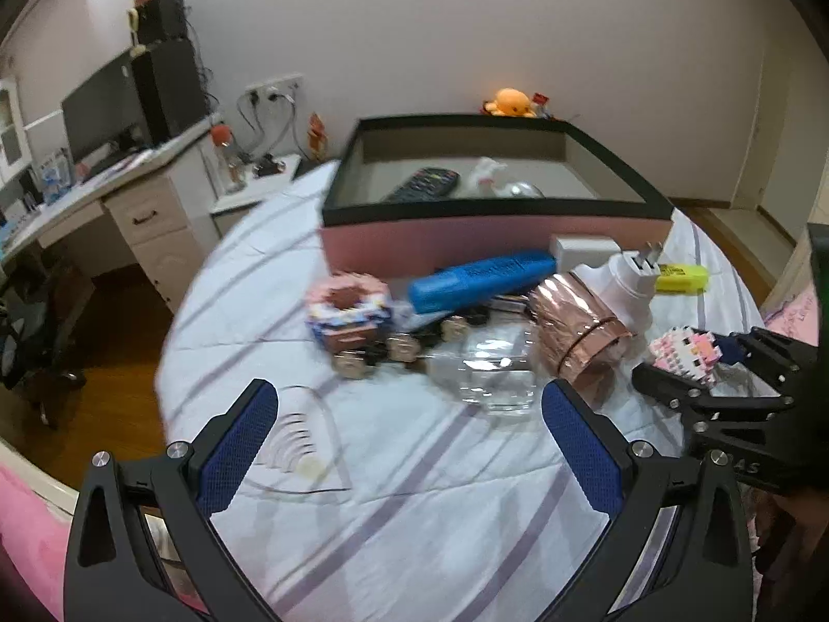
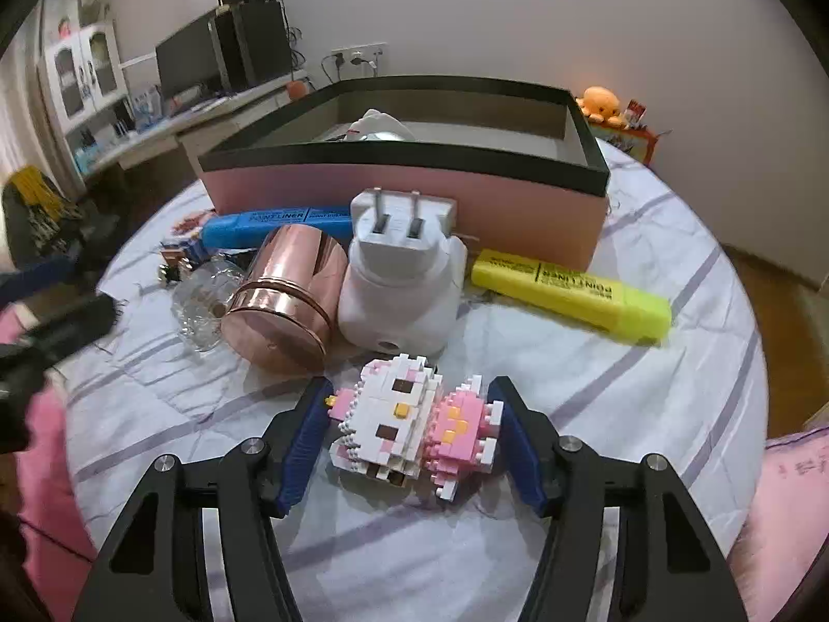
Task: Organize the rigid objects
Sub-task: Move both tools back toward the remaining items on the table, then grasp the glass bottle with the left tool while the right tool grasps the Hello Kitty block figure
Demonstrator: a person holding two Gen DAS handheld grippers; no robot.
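A white and pink brick-built cat figure [image 2: 409, 425] lies on the striped sheet, and my right gripper [image 2: 409, 389] is shut on it, one blue pad against each side. The left wrist view shows the same grip at the far right [image 1: 694, 357]. My left gripper [image 1: 406, 394] hangs open over the sheet with nothing between its fingers, just short of a clear glass piece [image 1: 497, 373]. Behind lie a copper tin [image 2: 290, 290], a white plug adapter [image 2: 399, 290], a blue highlighter [image 1: 482, 280], a yellow highlighter [image 2: 570, 293] and a brick toy cart [image 1: 352, 316].
A pink box with a black rim [image 1: 492, 243] stands open at the back, holding a remote [image 1: 422, 184] and a white item. A flat clear plastic piece [image 1: 295, 446] lies under my left finger. A desk with a monitor [image 1: 103, 114] stands beyond the bed's left edge.
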